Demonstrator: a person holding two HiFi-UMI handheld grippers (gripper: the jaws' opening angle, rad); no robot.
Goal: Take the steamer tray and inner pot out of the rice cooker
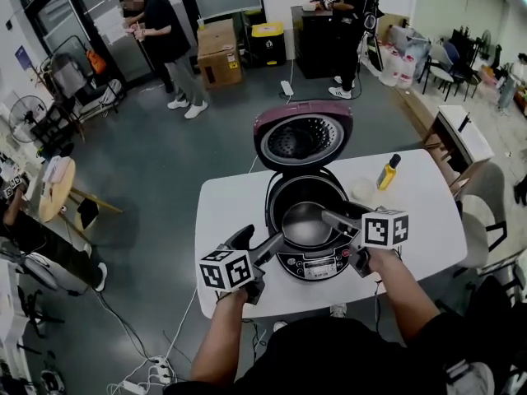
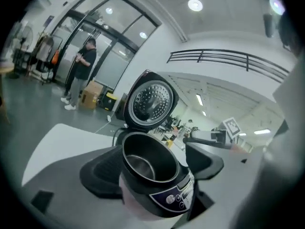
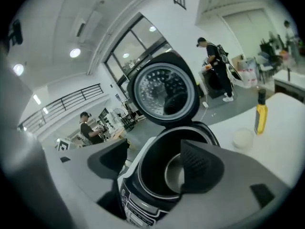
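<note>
Left gripper (image 1: 265, 237) open, empty, near the front-left of the black, maroon-lidded rice cooker (image 1: 317, 263) on the white table (image 1: 222, 212); we'd pinch the rim of the shiny round metal vessel (image 1: 303, 220) seated inside and lift straight up, clear of the lid (image 1: 305, 138). Right gripper (image 1: 338, 235) also open, empty. We count one cooker, one vessel (tray or pot, can't tell), two grippers, one yellow bottle (image 1: 389, 172), one white dish (image 1: 362, 190).

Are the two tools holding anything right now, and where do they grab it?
Nothing is held. The left tool and right tool both have jaws apart, pressing on nothing, by the open rice cooker with its inner pot inside.
</note>
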